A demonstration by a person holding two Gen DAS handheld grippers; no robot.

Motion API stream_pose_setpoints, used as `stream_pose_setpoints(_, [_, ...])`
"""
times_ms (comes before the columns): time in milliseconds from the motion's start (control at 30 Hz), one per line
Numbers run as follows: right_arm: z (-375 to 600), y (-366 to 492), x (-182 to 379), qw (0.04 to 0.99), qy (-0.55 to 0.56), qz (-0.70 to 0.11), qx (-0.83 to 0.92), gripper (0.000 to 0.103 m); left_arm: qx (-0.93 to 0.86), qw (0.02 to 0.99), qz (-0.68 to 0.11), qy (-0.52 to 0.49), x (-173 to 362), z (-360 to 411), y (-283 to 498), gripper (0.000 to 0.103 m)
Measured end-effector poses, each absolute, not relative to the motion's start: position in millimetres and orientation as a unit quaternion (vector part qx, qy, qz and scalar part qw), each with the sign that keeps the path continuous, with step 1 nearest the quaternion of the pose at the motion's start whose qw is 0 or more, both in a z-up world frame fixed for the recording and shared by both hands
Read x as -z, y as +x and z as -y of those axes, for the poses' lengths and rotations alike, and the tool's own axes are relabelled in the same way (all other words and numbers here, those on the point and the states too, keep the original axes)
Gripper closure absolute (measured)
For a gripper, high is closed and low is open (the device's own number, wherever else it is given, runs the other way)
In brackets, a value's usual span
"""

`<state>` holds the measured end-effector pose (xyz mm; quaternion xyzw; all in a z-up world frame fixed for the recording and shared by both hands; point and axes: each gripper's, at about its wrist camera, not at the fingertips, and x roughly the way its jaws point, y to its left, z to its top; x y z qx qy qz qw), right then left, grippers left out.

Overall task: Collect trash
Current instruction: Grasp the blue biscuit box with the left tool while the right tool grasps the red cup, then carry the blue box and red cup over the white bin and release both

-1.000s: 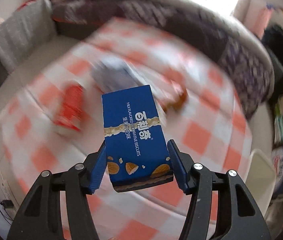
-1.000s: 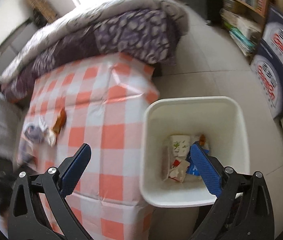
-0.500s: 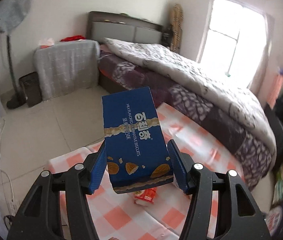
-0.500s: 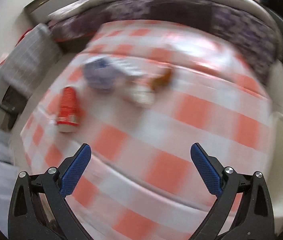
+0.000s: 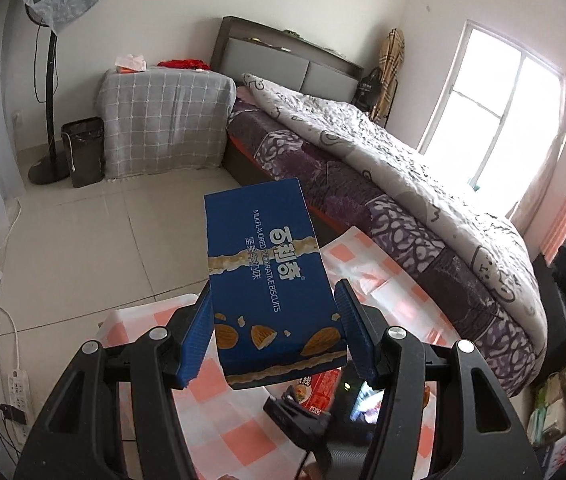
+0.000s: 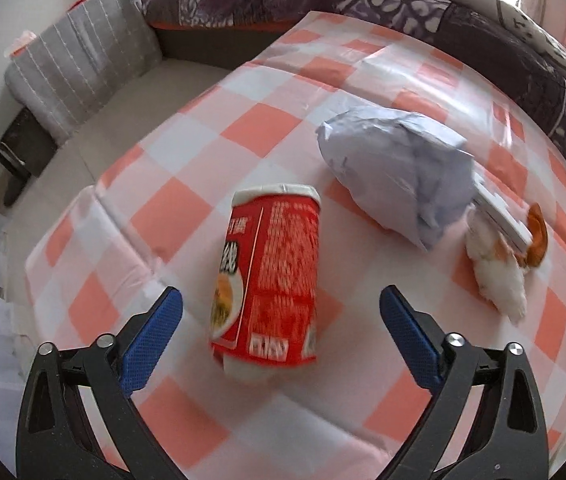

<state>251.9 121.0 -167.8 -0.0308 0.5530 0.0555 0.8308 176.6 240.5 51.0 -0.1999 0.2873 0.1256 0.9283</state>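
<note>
My left gripper (image 5: 275, 326) is shut on a blue biscuit box (image 5: 269, 276) and holds it up above the checked table (image 5: 219, 420). My right gripper (image 6: 281, 322) is open and empty, just above a red noodle cup (image 6: 273, 280) that lies on its side between the fingers. Beyond it on the checked cloth (image 6: 243, 128) lie a crumpled pale blue paper wad (image 6: 399, 168), a white crumpled tissue (image 6: 497, 276) and a brown scrap (image 6: 537, 234). The red cup also shows under the box in the left wrist view (image 5: 321, 390).
A bed with a purple quilt (image 5: 403, 184) runs along the table's far side. A grey covered stand (image 5: 163, 116), a black bin (image 5: 83, 150) and a floor fan (image 5: 49, 80) stand across the tiled floor. A power strip (image 5: 17, 390) lies at the left.
My right gripper swung from the white bin to the table and came down close over the red cup. My left gripper tilted up with the blue box, now facing the room.
</note>
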Motion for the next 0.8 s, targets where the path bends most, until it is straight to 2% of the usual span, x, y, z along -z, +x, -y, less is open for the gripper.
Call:
stream_pose_setpoints(33, [-123, 255, 173, 0.826, -0.034, -0.559, -0.057, 0.026, -0.125, 0.929, -0.286, -0.200, -52, -241, 176, 0.045])
stream_pose_setpoints(67, [-123, 257, 177, 0.820, -0.036, -0.569, -0.060, 0.048, -0.124, 0.929, -0.285, -0.200, -52, -241, 176, 0.045])
stream_pose_setpoints(100, [-123, 258, 182, 0.812, -0.033, -0.579, -0.065, 0.055, -0.124, 0.929, -0.285, -0.201, -52, -241, 177, 0.045])
stream_pose_setpoints(300, [-106, 240, 165, 0.828, -0.025, -0.555, -0.069, 0.058, -0.120, 0.928, -0.289, -0.201, -52, -235, 177, 0.045])
stream_pose_setpoints(800, [-10, 182, 72, 0.876, 0.005, -0.482, -0.014, 0.057, -0.093, 0.945, -0.275, -0.147, -53, -183, 172, 0.045])
